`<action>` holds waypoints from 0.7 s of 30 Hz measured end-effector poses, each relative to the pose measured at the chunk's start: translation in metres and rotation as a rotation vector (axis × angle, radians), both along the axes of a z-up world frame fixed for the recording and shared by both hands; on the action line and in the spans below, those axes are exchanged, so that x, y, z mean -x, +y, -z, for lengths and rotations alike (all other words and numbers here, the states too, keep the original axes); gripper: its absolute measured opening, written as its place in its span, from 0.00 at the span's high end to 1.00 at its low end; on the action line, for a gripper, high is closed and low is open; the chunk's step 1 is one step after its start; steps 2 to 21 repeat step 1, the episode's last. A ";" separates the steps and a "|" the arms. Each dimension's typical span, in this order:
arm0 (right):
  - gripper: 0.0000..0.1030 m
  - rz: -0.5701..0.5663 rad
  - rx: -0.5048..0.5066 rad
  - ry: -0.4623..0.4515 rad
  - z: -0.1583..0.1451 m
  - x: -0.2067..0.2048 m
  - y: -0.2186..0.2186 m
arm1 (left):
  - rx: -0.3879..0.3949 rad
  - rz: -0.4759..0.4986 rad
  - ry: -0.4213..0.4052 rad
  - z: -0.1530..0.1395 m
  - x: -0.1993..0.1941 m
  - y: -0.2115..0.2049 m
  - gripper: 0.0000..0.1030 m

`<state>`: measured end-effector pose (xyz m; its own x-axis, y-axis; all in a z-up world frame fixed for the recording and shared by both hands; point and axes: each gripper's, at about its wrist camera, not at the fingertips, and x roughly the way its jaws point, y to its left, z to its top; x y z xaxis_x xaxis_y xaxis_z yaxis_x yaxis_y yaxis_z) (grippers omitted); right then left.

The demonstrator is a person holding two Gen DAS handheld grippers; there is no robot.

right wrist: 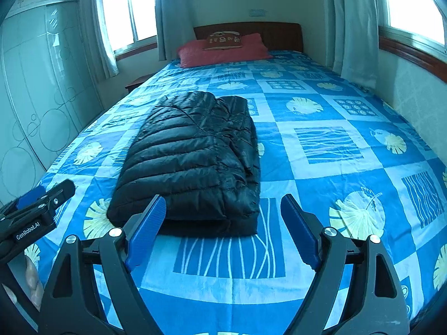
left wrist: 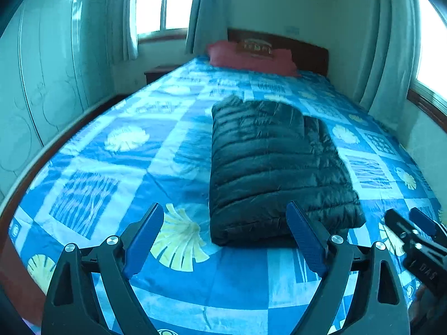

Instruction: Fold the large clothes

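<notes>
My left gripper [left wrist: 225,234] stands with its jaws wide apart and nothing between them, hanging just short of the near edge of the black puffer jacket [left wrist: 273,164]. My right gripper [right wrist: 223,230] is the same: spread wide, empty, poised above the jacket's near right corner. Each shows in the other's view, off to the side and apart from the cloth.

The jacket lies on the blue patterned bedspread [right wrist: 329,145], near the middle of the bed, already doubled into a thick oblong that runs away from me towards the red pillow [right wrist: 220,51] by the headboard.

I judge the step in hand to be one more fold, or simply tidying. To do it well I would take both near corners at once, pinching all the layers together, lift level, and carry the edge over evenly so the slippery padding does not slide or bulge askew.
</notes>
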<state>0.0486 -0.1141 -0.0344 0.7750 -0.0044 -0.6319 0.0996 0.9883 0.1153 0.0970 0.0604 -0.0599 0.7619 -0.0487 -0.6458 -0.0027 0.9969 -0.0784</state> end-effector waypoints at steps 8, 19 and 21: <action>0.12 0.009 0.000 0.001 0.003 -0.001 -0.005 | 0.004 -0.010 0.014 0.005 -0.003 0.004 0.15; 0.12 0.009 0.000 0.001 0.003 -0.001 -0.005 | 0.004 -0.010 0.014 0.005 -0.003 0.004 0.15; 0.12 0.009 0.000 0.001 0.003 -0.001 -0.005 | 0.004 -0.010 0.014 0.005 -0.003 0.004 0.15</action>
